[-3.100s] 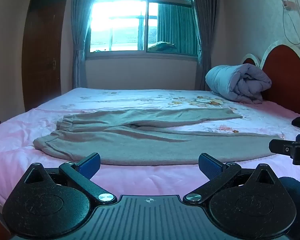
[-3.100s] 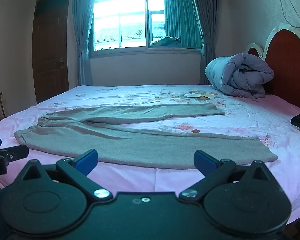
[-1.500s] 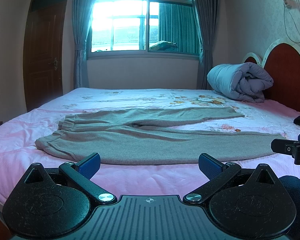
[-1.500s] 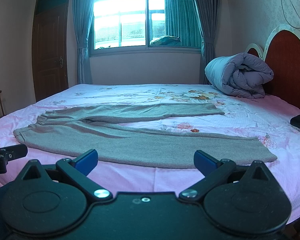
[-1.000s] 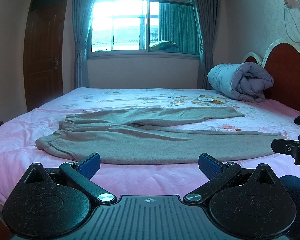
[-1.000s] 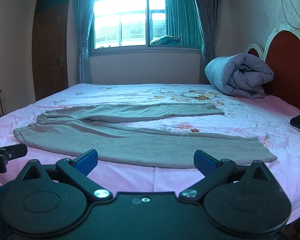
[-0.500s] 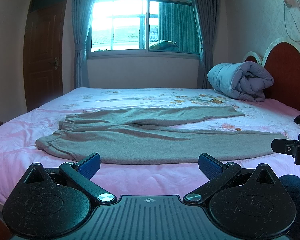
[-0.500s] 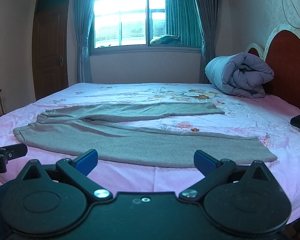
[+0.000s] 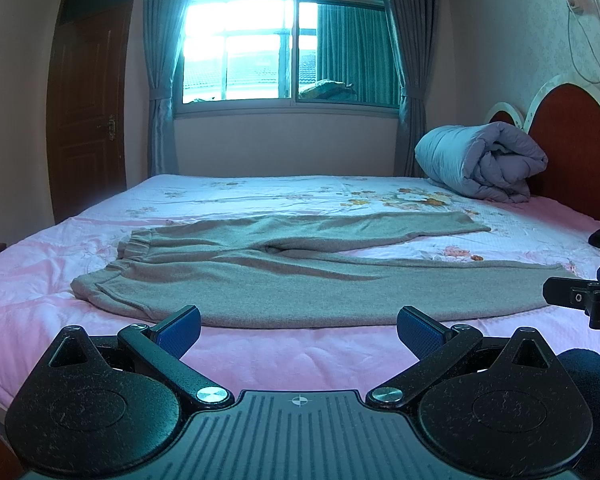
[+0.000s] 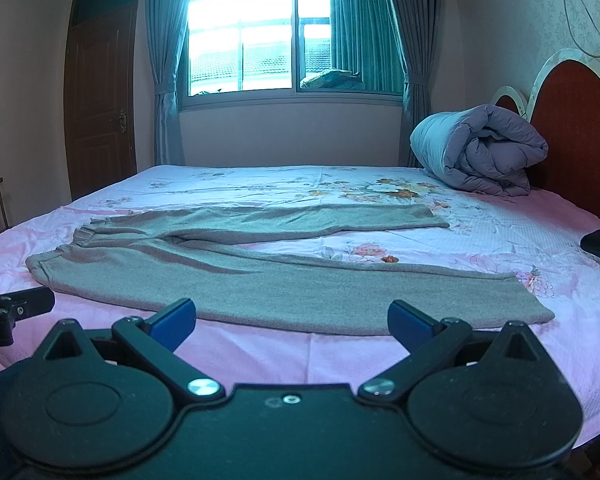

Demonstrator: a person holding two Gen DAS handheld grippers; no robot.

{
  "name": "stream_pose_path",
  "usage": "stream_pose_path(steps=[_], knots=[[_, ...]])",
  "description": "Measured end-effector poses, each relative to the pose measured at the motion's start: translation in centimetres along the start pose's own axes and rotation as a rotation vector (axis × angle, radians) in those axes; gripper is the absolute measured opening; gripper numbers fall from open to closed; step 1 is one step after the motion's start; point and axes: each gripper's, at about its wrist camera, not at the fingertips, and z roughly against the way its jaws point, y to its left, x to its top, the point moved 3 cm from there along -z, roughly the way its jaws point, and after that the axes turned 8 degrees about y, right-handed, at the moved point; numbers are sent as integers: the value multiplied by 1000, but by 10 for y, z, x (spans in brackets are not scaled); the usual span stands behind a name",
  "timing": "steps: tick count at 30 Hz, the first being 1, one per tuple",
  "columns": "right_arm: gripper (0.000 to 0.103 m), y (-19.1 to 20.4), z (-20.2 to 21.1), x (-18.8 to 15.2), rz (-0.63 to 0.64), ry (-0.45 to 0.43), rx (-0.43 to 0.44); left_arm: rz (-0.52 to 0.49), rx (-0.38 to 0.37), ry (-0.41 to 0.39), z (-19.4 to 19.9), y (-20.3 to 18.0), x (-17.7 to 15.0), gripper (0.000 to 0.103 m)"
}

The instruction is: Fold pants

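Hovering at the near edge of the bed, the left gripper (image 9: pixel 299 330) had its blue-padded fingers spread wide and empty, and the right gripper (image 10: pixel 291 320) was equally agape, holding nothing. Just beyond both lay the grey fleece pants (image 9: pixel 284 280), spread flat on the pink floral bedsheet (image 9: pixel 300 196), waistband to the left, legs apart. A rolled lilac quilt (image 10: pixel 480 148) rested against the red headboard (image 10: pixel 576 120).
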Motion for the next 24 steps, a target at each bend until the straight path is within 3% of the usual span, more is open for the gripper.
stream_pose_path(steps=[6, 11, 24], knots=[[97, -2, -1, 1, -3, 11, 3, 13, -3, 18, -1, 5, 2, 103], [97, -11, -5, 12, -4, -28, 36, 88, -1, 36, -11, 32, 15, 103], [97, -31, -63, 132, 1, -121, 50, 48, 110, 101, -125, 157, 117, 103]])
